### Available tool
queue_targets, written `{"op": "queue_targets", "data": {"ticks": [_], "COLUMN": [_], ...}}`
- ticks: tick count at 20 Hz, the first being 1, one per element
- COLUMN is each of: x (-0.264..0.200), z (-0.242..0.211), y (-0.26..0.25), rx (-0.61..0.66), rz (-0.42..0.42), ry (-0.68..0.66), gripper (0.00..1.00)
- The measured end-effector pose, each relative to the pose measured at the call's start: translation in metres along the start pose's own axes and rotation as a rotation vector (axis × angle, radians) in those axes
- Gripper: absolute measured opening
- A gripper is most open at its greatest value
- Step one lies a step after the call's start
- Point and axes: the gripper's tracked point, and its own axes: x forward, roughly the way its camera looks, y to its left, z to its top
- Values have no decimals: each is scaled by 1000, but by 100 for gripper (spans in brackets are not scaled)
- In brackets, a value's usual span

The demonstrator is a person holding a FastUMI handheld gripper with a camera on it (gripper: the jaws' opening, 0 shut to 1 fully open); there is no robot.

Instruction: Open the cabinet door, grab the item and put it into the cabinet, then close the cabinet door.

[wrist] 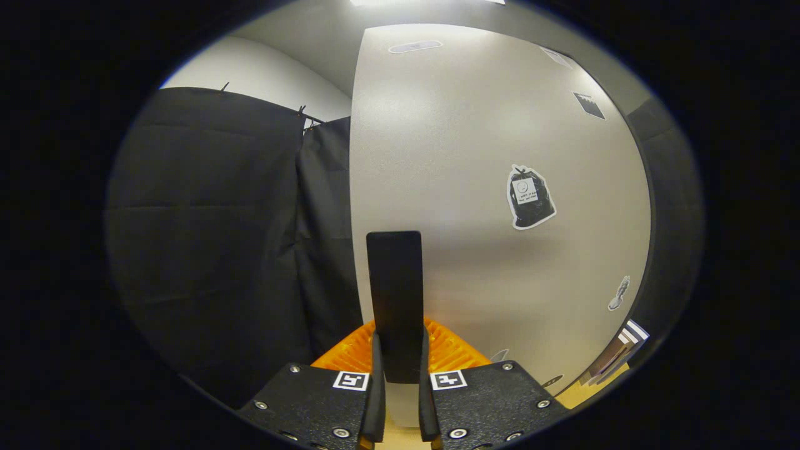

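- gripper (398, 350) at 6 o'clock, fingers (377, 387) drawn in tight, clamped on the black handle (395, 300) from both sides
- handle is a flat dark strip, upright, running from between the fingers up toward 12 o'clock, rounded top end
- handle sits on the near left edge of the cabinet door (475, 162); door is pale grey, matte, fills the space from 12 round to 4 o'clock beyond the fingers
- can't tell from this angle if the door is fully shut or slightly ajar
- stickers on the door: black bag-shaped sticker (530, 197) at about 2 o'clock from the handle top; small pale spoon-like sticker (619, 294) at 3 o'clock, well apart from the handle; dark square sticker (589, 105) up at 1 o'clock; oval pale sticker (415, 46) at 12 o'clock near the door's top
- two square marker tags (351, 380) on the gripper body, one each side of the handle
- black booth cloth (212, 237) from 8 to 11 o'clock, left of the door edge, hanging in folds, clipped at the top
- pale wall (262, 75) above the cloth at 11 o'clock
- wooden-looking surface with some striped flat things (615, 356) at 4 o'clock, past the door's lower right corner, too small to tell what
- item to stow: can't make it out here
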Motion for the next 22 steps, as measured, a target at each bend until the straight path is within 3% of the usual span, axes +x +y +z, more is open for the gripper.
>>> {"op": "queue_targets", "data": {"ticks": [6, 22], "x": [-7, -32], "z": [-3, -5], "y": [-3, -19], "rx": [-10, -26], "rz": [47, 68], "ry": [5, 7], "gripper": [22, 22]}}
